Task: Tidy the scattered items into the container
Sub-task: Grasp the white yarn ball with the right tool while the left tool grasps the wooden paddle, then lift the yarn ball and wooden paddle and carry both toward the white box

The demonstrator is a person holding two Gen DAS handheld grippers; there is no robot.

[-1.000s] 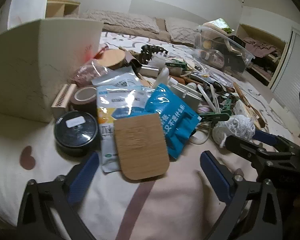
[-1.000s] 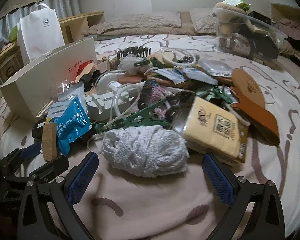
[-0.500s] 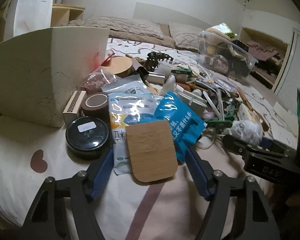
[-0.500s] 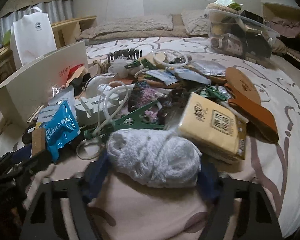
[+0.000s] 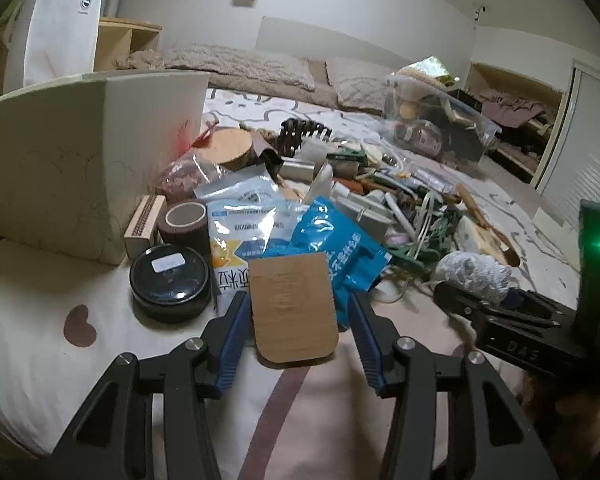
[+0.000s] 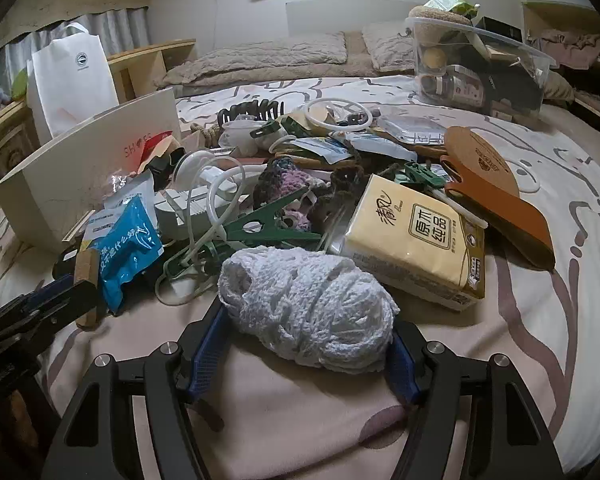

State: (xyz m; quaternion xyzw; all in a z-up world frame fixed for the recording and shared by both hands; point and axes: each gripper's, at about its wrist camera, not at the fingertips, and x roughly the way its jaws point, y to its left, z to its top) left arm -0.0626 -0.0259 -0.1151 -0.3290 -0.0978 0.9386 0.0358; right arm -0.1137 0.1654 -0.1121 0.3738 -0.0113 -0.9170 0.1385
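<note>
In the left wrist view, the left hand-held gripper (image 5: 296, 330) is seen with its jaws just closed inward around a small bamboo board (image 5: 293, 307); the left pad appears to touch the board's edge, while a narrow gap is left at the right pad, so a firm grip cannot be confirmed. Bare bed cover (image 5: 40, 332) is left open to the left of the gripper and beneath it. Ahead of it a blue packet (image 5: 342, 246) with white Chinese print lies under the board, a black round tin (image 5: 170, 280) sits just left, and a beige box (image 5: 56, 160) stands further left. "DAS" is read on the right hand-held gripper (image 5: 512, 320) at the right edge. In the right wrist view, the right hand-held gripper (image 6: 304, 340) has just been closed onto a ball of white yarn (image 6: 308, 308), both blue pads pressed against its sides. A yellow tissue pack (image 6: 414, 240) printed "原木纯品" lies just ahead to the right, open bed cover is left to the right, and the clear plastic container (image 6: 480, 68) stands far ahead to the right; "SH" is read on the beige box.
</note>
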